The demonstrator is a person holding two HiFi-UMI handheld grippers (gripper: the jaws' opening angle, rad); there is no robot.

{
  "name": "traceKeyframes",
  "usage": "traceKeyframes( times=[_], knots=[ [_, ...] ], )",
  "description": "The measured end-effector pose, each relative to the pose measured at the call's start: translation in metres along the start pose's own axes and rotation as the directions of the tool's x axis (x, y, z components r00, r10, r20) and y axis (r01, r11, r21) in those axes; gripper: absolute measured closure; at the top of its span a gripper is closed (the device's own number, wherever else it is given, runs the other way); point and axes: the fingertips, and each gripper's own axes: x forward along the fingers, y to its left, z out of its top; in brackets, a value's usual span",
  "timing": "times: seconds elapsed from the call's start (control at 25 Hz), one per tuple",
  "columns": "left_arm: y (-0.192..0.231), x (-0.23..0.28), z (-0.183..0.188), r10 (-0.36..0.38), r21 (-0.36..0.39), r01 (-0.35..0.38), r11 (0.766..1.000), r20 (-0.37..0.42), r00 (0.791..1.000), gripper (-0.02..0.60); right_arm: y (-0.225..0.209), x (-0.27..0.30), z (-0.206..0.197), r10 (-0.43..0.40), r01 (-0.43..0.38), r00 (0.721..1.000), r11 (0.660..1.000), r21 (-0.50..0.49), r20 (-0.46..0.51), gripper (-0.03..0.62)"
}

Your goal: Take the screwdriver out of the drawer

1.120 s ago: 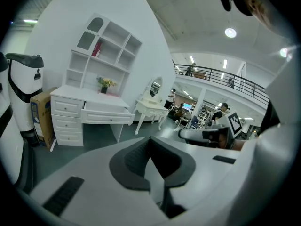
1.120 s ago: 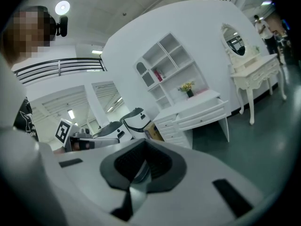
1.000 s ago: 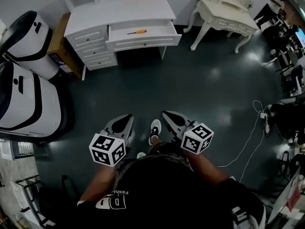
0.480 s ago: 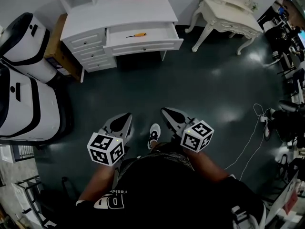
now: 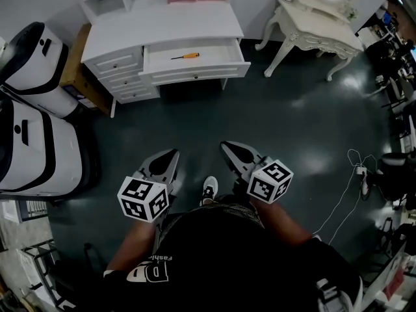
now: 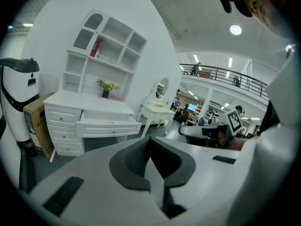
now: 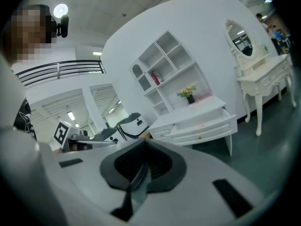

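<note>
Two grippers, both empty, both well apart from the work. Approach stage; nothing grasped yet.

Far left: large white-and-black machines (image 5: 29, 109), with a cardboard box (image 5: 79, 47) between them and the desk. Not in the path.

Left gripper (image 5: 166, 162): held low in front of the person, pointing toward the desk. Its own view shows the dark pads pressed together along one seam, nothing between them.

White desk (image 5: 162, 25): ahead, across dark floor (image 5: 273, 109). Its wide top drawer (image 5: 198, 69) is pulled out. The screwdriver (image 5: 185, 56) lies flat on the drawer bottom, a little left of centre. Orange handle to the right, dark shaft to the left, roughly parallel to the drawer front. It looks clear of the drawer walls.

Right gripper (image 5: 234, 155): mirror of the left, jaws closed on each other, nothing held.

Far right: ornate white dressing table (image 5: 318, 28) and a loose cable (image 5: 344, 187) on the floor. Both lie off the direct line.

Judgement on the step in hand:
- Close the gap to the desk and stop square to the drawer.
- The right gripper looks the natural choice, since the handle lies on its side.
- Part the jaws before lowering, and come down from above across the handle. The thin shaft would likely roll or slip.
- Keep the jaw tips off the drawer front.
- Lift straight up before drawing back.
</note>
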Motion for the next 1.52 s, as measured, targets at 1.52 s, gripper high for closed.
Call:
traceKeyframes(
  times=[1.52],
  knots=[
    [0.004, 0.113, 0.068, 0.005, 0.010, -0.005, 1.000, 0.013, 1.000, 0.568, -0.095, 0.025, 0.068, 0.043, -0.043, 0.999, 0.999, -0.015, 0.029, 0.585]
  ],
)
